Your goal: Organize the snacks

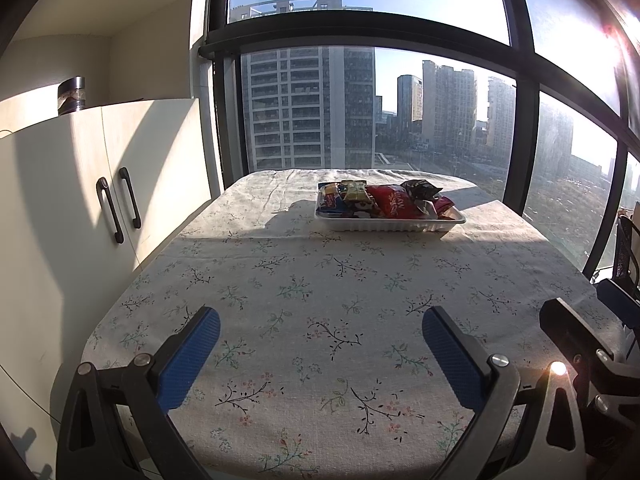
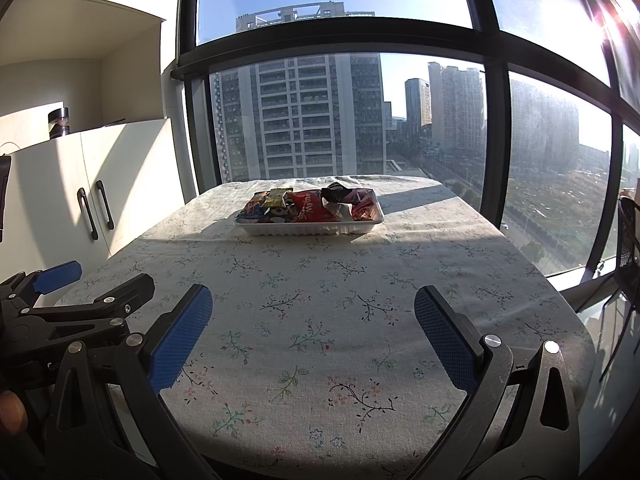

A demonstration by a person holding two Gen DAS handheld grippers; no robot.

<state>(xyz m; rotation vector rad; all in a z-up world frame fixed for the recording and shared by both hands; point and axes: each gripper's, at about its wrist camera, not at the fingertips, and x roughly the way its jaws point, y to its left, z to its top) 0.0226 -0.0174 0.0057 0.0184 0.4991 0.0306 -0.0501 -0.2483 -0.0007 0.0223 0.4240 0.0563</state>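
A white ribbed tray (image 1: 390,225) sits at the far side of the table, filled with several snack packets: a red bag (image 1: 394,202), a yellow packet (image 1: 356,191) and a dark packet (image 1: 420,189). The tray also shows in the right wrist view (image 2: 312,229), with the red bag (image 2: 308,208) in its middle. My left gripper (image 1: 320,316) is open and empty above the near part of the table, far from the tray. My right gripper (image 2: 314,300) is open and empty too, to the right of the left one. The left gripper's fingers show at the left of the right wrist view (image 2: 60,274).
The table carries a floral tablecloth (image 1: 320,280). A white cabinet with two dark handles (image 1: 118,208) stands to the left, with a jar (image 1: 72,96) on top. Large windows stand behind the table. A black mesh chair (image 2: 626,248) is at the right edge.
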